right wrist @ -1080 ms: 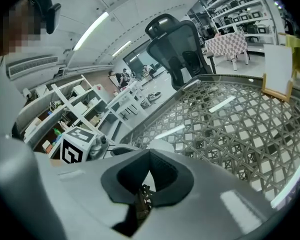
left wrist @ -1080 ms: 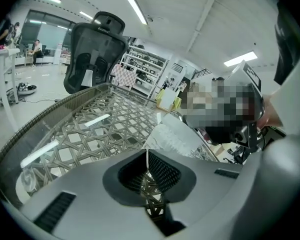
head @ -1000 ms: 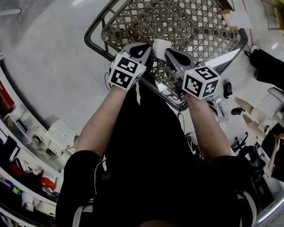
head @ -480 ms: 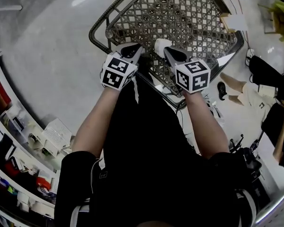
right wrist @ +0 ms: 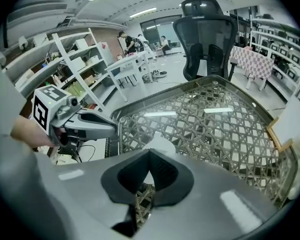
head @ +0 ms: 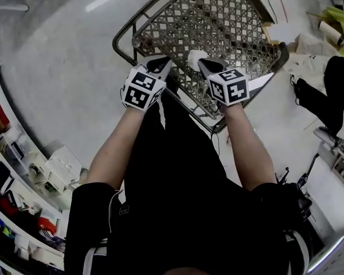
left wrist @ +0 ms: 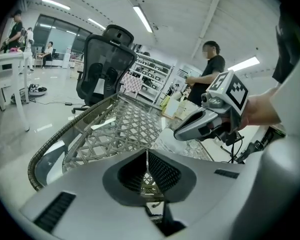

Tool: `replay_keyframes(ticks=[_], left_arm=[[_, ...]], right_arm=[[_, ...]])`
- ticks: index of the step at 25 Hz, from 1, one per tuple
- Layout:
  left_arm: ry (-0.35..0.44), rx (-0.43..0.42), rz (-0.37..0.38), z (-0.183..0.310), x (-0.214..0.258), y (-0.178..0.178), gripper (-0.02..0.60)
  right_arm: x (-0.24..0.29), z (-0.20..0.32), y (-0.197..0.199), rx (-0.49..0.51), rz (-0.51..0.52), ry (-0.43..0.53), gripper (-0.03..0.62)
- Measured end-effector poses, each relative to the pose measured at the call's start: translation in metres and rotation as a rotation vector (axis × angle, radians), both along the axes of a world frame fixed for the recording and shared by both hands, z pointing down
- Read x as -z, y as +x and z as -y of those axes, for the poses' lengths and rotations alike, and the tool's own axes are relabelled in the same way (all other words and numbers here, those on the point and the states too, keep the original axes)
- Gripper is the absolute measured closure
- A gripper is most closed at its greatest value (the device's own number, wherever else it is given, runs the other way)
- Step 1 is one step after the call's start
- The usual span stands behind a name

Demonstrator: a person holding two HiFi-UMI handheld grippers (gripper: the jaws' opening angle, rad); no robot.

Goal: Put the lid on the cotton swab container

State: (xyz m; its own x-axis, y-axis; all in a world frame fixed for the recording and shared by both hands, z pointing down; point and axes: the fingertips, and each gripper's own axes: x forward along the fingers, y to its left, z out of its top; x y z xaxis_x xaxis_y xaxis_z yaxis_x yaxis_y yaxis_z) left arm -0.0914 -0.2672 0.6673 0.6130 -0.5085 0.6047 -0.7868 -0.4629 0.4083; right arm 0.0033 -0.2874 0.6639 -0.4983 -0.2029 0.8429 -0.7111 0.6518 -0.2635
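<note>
A white round object (head: 196, 57), the lid or the cotton swab container, lies on the woven-pattern table (head: 229, 22) near its front edge. The right gripper view shows this white object (right wrist: 158, 145) just beyond my jaws. My right gripper (head: 202, 62) is shut, its tips right beside the object; I cannot tell whether they touch. My left gripper (head: 160, 62) is shut with nothing in it, a little to the left over the table's rim. From the left gripper view, the right gripper (left wrist: 182, 130) hovers over a pale, blurry object (left wrist: 176, 143).
A black office chair (right wrist: 210, 39) stands at the table's far side. Shelves (head: 23, 171) line the left. One person stands by the shelving (left wrist: 206, 74), and a person's legs (head: 327, 96) are on the floor at right. A white table (right wrist: 130, 64) stands further back.
Both grippers have drawn slightly nearer to the table's front edge and closer together. The person at right has shifted. Both stay shut.
</note>
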Motion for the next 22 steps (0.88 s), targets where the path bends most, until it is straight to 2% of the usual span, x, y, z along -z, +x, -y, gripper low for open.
replay_keyframes(ticks=[6,8,10,12,22], left_arm=[[0.036,0.027,-0.001,0.004,0.018,-0.011,0.565],[0.042,0.028,0.0,0.002,0.027,-0.013,0.565],[0.053,0.015,0.005,-0.001,0.038,-0.013,0.565],[0.077,-0.001,0.014,-0.002,0.052,-0.014,0.565],[0.157,-0.011,0.049,-0.014,0.112,-0.04,0.565]], right_arm=[[-0.003,0.004,-0.003,0.037,-0.041,-0.031,0.583],[-0.003,0.006,0.001,0.005,-0.042,-0.018,0.583],[0.007,0.014,0.01,-0.062,-0.034,0.042,0.583],[0.026,0.023,0.015,-0.114,-0.009,0.101,0.583],[0.121,0.019,0.008,-0.231,0.176,0.213,0.583]])
